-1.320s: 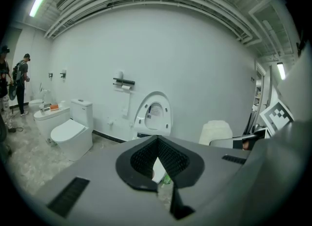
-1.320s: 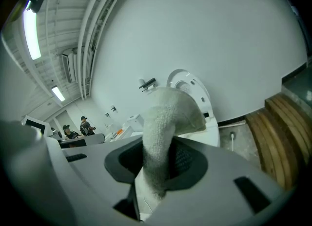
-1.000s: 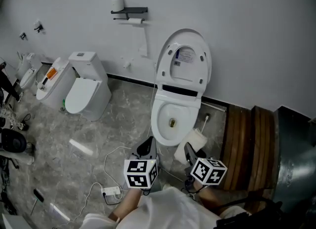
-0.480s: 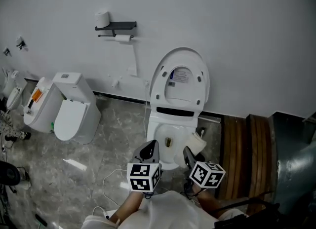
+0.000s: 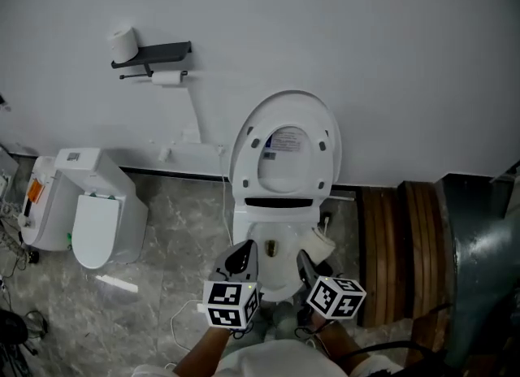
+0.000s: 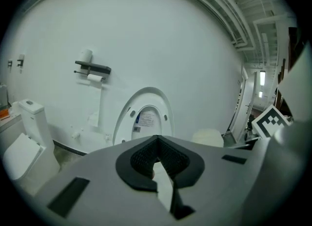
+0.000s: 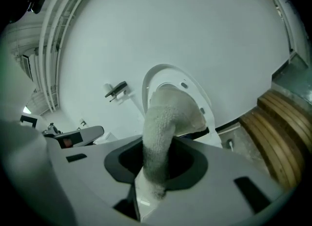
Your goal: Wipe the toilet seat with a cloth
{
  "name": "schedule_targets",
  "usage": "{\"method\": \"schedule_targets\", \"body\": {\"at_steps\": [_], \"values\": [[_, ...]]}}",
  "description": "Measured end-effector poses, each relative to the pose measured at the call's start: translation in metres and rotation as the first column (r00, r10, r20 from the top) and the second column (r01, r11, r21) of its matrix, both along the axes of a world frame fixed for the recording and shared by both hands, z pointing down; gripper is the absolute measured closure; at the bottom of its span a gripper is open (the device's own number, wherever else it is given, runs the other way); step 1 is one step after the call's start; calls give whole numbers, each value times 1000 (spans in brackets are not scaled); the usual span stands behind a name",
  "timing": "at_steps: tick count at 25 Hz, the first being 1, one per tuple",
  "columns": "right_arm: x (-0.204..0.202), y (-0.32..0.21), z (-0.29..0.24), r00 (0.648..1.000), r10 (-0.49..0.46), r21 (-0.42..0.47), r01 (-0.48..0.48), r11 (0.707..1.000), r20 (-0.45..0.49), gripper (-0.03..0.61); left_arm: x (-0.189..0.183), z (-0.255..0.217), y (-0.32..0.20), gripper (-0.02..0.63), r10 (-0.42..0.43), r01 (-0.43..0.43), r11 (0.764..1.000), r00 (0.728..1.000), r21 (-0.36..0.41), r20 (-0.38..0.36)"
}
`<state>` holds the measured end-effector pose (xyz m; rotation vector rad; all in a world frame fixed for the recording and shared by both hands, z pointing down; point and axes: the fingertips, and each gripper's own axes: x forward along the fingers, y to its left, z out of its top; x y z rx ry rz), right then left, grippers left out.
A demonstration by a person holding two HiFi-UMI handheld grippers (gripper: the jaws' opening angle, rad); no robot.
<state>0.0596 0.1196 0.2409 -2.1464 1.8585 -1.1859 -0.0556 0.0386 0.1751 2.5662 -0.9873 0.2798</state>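
The white toilet [image 5: 276, 241] stands against the wall, its seat and lid [image 5: 284, 148] raised upright. Both grippers hover over the front of the bowl. My left gripper [image 5: 242, 253] is shut with nothing between its jaws, left of the bowl's middle. My right gripper [image 5: 303, 260] is shut on a pale folded cloth [image 5: 317, 243], which sticks out over the bowl's right rim. In the right gripper view the cloth [image 7: 163, 122] rises from the jaws in front of the lid [image 7: 187, 86]. The left gripper view faces the lid [image 6: 144, 118].
A second white toilet [image 5: 93, 221] stands on the floor to the left. A dark wall shelf [image 5: 158, 49] carries a paper roll [image 5: 123, 42]. Wooden slats [image 5: 406, 245] and a metal body [image 5: 479, 262] lie to the right. A white cable [image 5: 195, 306] lies on the marble floor.
The view has swung right and nearer to the toilet, which now sits in the middle. Both grippers have come over the bowl's front, the cloth still in the right one.
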Motion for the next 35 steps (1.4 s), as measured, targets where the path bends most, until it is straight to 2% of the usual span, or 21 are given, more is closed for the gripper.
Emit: {"method": "schedule_targets", "body": {"at_steps": [6, 15, 23, 28, 35], "values": [[46, -52, 23, 1000, 4, -19, -4, 1000, -4, 477, 20, 19, -23, 617, -9, 9, 1000, 999, -13, 35], [128, -181, -6, 996, -36, 79, 43, 996, -87, 477, 65, 33, -53, 617, -1, 2, 1000, 999, -30, 44], [153, -272, -31, 987, -84, 138, 102, 985, -135, 477, 86, 42, -81, 617, -22, 23, 999, 998, -25, 64], [173, -297, -29, 988, -73, 154, 94, 984, -136, 477, 88, 50, -92, 617, -46, 49, 998, 996, -43, 80], [193, -282, -5, 995, -45, 137, 56, 989, -88, 477, 93, 66, -91, 617, -47, 54, 996, 994, -66, 102]]}}
